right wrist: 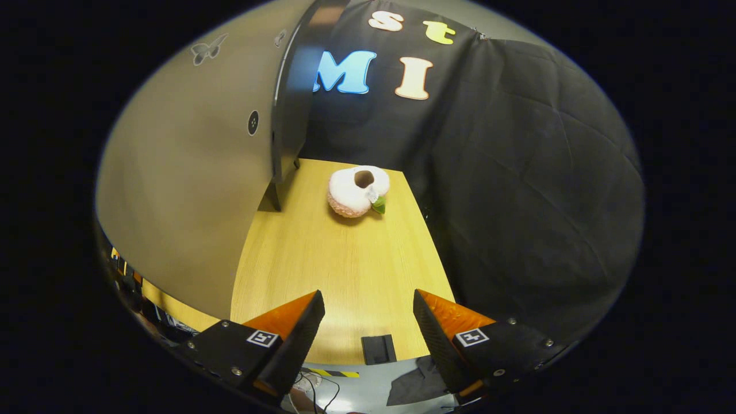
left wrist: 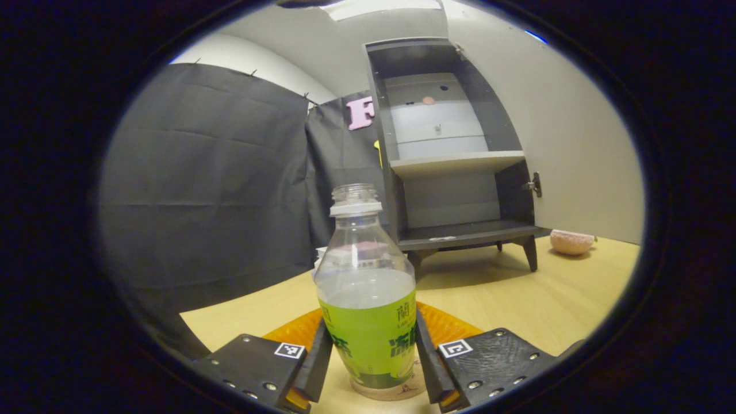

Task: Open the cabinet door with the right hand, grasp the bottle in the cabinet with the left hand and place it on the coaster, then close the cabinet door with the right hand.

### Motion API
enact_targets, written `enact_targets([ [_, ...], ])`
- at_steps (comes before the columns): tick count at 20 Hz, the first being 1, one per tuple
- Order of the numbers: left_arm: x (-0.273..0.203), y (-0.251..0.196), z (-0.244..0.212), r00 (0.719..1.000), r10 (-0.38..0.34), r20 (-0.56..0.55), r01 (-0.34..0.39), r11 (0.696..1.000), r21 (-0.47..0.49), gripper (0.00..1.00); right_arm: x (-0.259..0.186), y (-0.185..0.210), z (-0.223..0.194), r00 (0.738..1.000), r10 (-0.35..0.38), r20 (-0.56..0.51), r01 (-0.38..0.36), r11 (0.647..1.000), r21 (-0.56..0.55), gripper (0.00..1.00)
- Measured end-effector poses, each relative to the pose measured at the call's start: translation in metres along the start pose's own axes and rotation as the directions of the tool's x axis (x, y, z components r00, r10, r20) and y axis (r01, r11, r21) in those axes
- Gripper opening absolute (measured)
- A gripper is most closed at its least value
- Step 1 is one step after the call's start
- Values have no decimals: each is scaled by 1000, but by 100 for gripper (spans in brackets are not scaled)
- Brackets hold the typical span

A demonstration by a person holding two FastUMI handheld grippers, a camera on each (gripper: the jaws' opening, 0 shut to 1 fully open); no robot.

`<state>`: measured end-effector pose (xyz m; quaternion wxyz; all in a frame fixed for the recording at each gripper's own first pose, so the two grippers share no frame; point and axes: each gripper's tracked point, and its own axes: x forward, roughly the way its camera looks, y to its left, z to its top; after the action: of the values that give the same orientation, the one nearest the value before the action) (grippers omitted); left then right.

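Note:
A clear bottle with a green label and no cap stands upright on the orange coaster on the wooden table. My left gripper is shut on the bottle's lower body, one finger pressing each side. Behind it stands the dark cabinet with bare shelves, its pale door swung wide to the right. In the right gripper view, my right gripper hangs open over the table's near edge with nothing between its fingers. The door with its small round knob stands to its left.
A pink plush object lies on the table past the door's edge, and also right of the cabinet's leg. A small black block sits at the table's near edge. Black cloth walls close in the booth.

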<state>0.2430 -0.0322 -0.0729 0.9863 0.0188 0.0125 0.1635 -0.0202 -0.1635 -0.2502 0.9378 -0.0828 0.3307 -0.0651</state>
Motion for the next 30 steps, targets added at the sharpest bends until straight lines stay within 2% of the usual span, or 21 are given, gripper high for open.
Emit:
enact_targets([
  [5,-1,-7,4,996,-78,38,80,996,-43,73,2,7,-10,999,14,-30,-14,1000,11,96],
  [6,-3,-5,8,996,-79,43,81,996,-37,88,2,10,-10,999,22,-33,-21,1000,19,95],
  [7,-4,-7,14,995,-93,46,95,995,-29,89,1,13,-11,999,31,-35,-31,999,24,96],
  [8,-5,-8,19,993,-108,45,109,994,-18,85,-1,16,-11,999,38,-37,-37,999,28,96],
  [10,-7,-2,36,992,-109,56,109,994,-5,85,-5,19,-9,998,51,-31,-50,998,36,96],
  [12,-7,10,52,996,-65,62,66,998,-8,84,-8,17,-9,998,51,-27,-50,998,39,96],
  [13,-8,14,57,997,-59,57,60,998,-15,81,-9,20,-12,997,64,-31,-63,997,46,96],
  [15,-11,16,77,995,-72,70,75,997,-36,89,-13,19,-12,997,75,-27,-73,995,69,96],
  [16,-15,17,90,993,-86,82,90,995,-52,89,-14,16,-13,998,66,-25,-64,995,71,96],
  [17,-16,19,112,990,-86,110,94,994,-64,85,-16,11,-13,999,50,-21,-48,996,70,95],
  [19,-18,18,147,984,-100,146,110,992,-60,89,-21,5,-7,999,37,9,-38,996,79,95],
  [21,-18,11,185,977,-120,178,131,990,-48,81,-26,2,4,998,38,46,-42,994,96,95],
  [24,-20,-12,249,952,-201,232,215,976,-40,89,-41,-2,35,991,41,130,-56,992,115,96],
  [26,-17,-23,290,935,-246,258,260,966,-20,89,-52,-13,60,978,19,206,-39,994,97,96],
  [29,-10,-37,332,924,-285,256,298,954,-14,89,-74,-12,98,947,75,313,-109,989,95,95],
  [30,-10,-43,345,921,-296,252,307,952,-7,84,-82,-14,110,934,86,346,-131,986,107,95],
])
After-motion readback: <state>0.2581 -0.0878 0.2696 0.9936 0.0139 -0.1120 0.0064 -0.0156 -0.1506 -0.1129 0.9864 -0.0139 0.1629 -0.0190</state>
